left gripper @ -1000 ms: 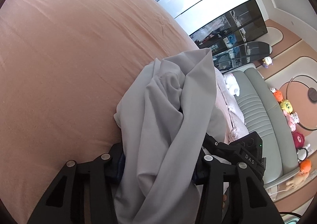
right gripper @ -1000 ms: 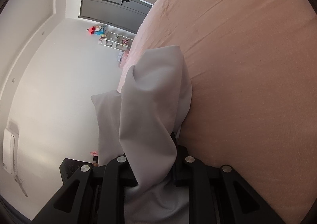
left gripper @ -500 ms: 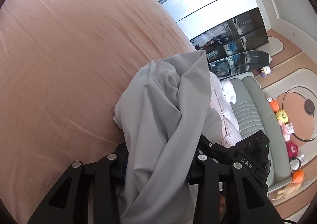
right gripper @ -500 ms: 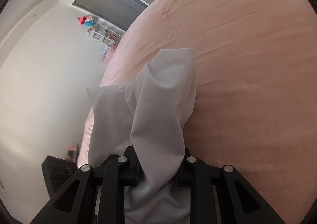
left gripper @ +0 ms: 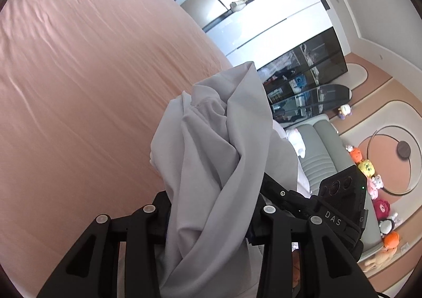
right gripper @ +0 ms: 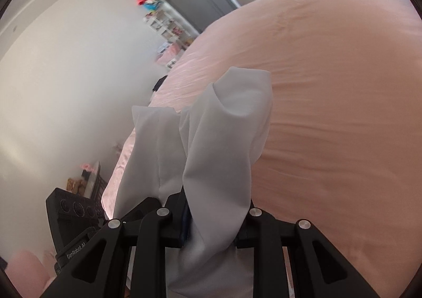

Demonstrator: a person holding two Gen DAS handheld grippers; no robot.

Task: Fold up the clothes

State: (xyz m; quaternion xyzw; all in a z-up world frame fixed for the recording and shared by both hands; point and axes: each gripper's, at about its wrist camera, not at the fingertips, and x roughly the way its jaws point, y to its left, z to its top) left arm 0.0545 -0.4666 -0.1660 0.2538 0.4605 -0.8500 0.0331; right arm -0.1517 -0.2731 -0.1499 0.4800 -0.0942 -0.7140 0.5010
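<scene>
A light grey garment point(left gripper: 211, 140) hangs bunched between both grippers, lifted above the pink bed sheet point(left gripper: 79, 87). In the left wrist view my left gripper point(left gripper: 208, 208) is shut on a thick twisted fold of it, and cloth hides the pads. My right gripper point(right gripper: 213, 219) is shut on another fold of the same garment point(right gripper: 224, 140), whose free end stands up over the bed point(right gripper: 329, 113). The two grippers are close together: the right one's black body point(left gripper: 340, 200) shows beside the left, and the left one's body point(right gripper: 73, 208) shows beside the right.
The bed spreads wide ahead of both grippers. Beyond its far edge are a white wardrobe point(left gripper: 263, 21) and a dark glass cabinet point(left gripper: 303, 74). A grey-green sofa point(left gripper: 316, 155) with plush toys point(left gripper: 366, 169) lies on the right. A white wall point(right gripper: 66, 87) and a shelf point(right gripper: 166, 24) lie left.
Both grippers have risen with the grey garment, so the bed sits lower and more of the room shows. The right view has rolled. The grips have not changed.
</scene>
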